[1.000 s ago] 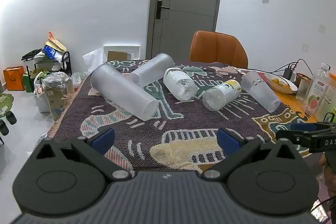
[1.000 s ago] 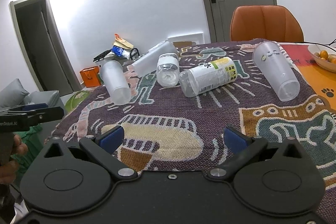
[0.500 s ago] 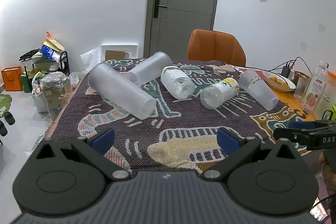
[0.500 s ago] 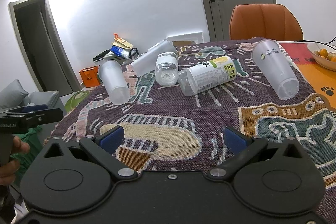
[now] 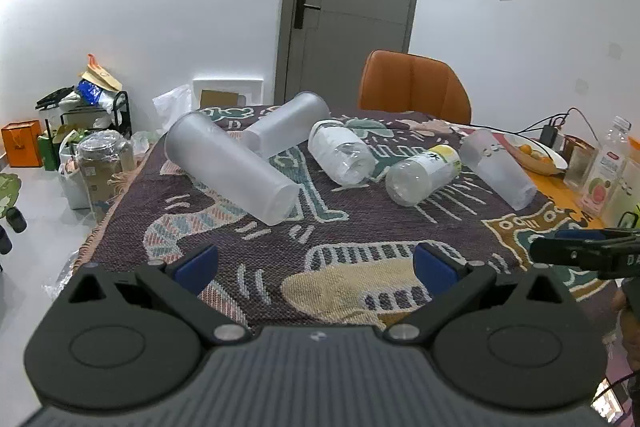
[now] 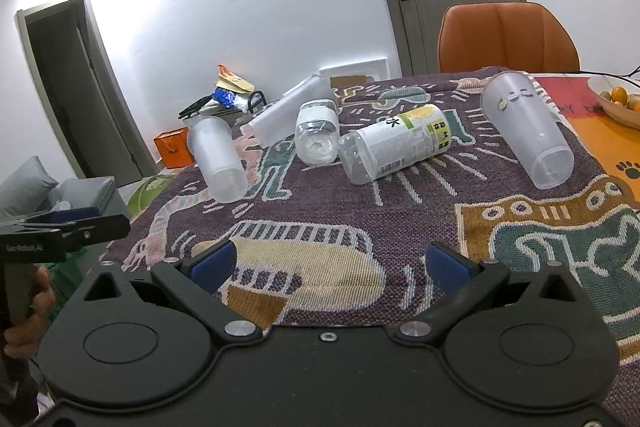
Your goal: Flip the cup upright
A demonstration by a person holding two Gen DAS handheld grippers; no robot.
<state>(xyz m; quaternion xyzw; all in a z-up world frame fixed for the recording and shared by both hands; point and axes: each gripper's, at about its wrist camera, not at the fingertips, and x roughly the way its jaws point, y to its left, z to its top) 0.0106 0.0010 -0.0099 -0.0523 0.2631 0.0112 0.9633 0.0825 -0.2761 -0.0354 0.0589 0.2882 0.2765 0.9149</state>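
Three frosted plastic cups lie on their sides on a patterned cloth. One long cup (image 5: 230, 167) (image 6: 218, 159) lies at the left, a second (image 5: 286, 129) (image 6: 290, 107) behind it, a third (image 5: 498, 169) (image 6: 526, 131) at the right. Two clear bottles lie between them, one plain (image 5: 340, 157) (image 6: 316, 137) and one with a yellow label (image 5: 422, 175) (image 6: 396, 149). My left gripper (image 5: 316, 265) is open and empty over the near cloth. My right gripper (image 6: 330, 261) is open and empty, also short of the cups.
An orange chair (image 5: 414, 87) stands behind the table. A bowl of fruit (image 5: 534, 155), a drink bottle (image 5: 606, 169) and cables sit at the right on an orange mat. Bags and boxes (image 5: 86, 131) crowd the floor left of the table. The cloth (image 5: 360, 239) covers the table.
Both grippers have shifted slightly; the left view has pulled back and up a little. Cups and bottles have not moved. Both grippers stay open.
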